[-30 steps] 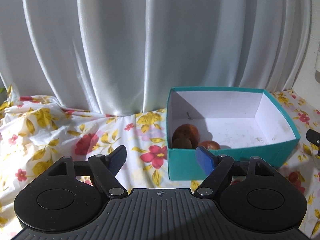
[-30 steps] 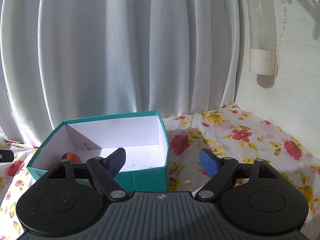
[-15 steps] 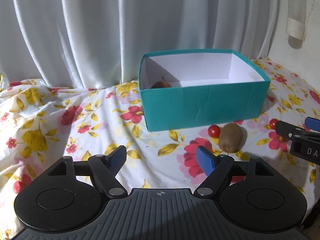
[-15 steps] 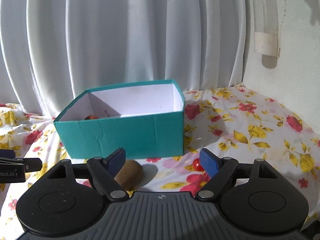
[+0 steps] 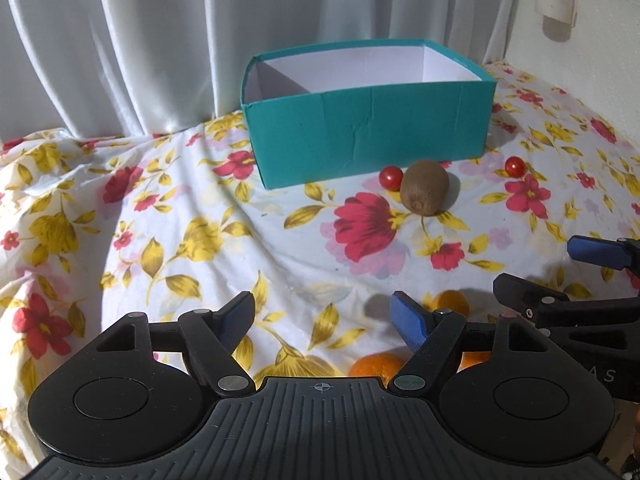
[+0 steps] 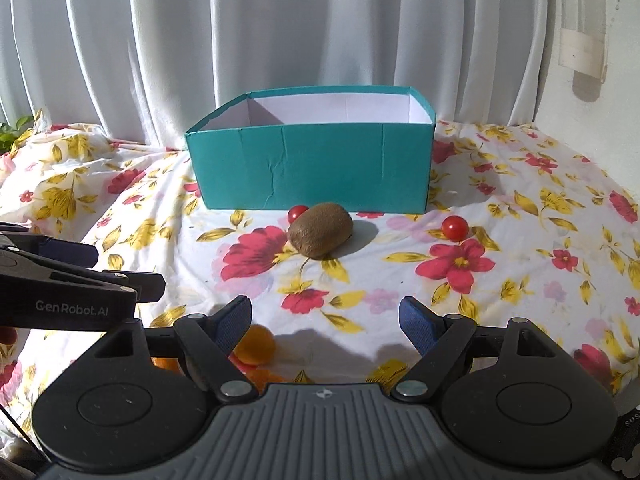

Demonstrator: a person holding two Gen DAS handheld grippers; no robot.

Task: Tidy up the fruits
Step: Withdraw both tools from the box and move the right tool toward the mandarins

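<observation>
A teal box (image 5: 368,136) with a white inside stands at the back of the flowered cloth; its near wall hides whatever lies in it. In front of it lie a brown kiwi (image 5: 424,188) and two cherry tomatoes (image 5: 391,177) (image 5: 515,167). Oranges (image 5: 376,364) lie close under my left gripper (image 5: 322,312), which is open with nothing between its pads. In the right wrist view the box (image 6: 312,168), kiwi (image 6: 320,230) and tomatoes (image 6: 297,213) (image 6: 455,228) sit ahead. My right gripper (image 6: 325,316) is open and empty, with an orange (image 6: 256,344) by its left finger.
The flowered cloth (image 5: 180,220) is rumpled at the left. A white curtain (image 6: 280,32) hangs behind the box, and a white wall with a pipe (image 6: 580,52) is at the right. The two grippers hover side by side, the left gripper's fingers (image 6: 72,250) showing in the right view.
Both grippers have drawn back from above the box and sunk toward the cloth. The kiwi, tomatoes and oranges have come into view; the fruit inside the box is now hidden.
</observation>
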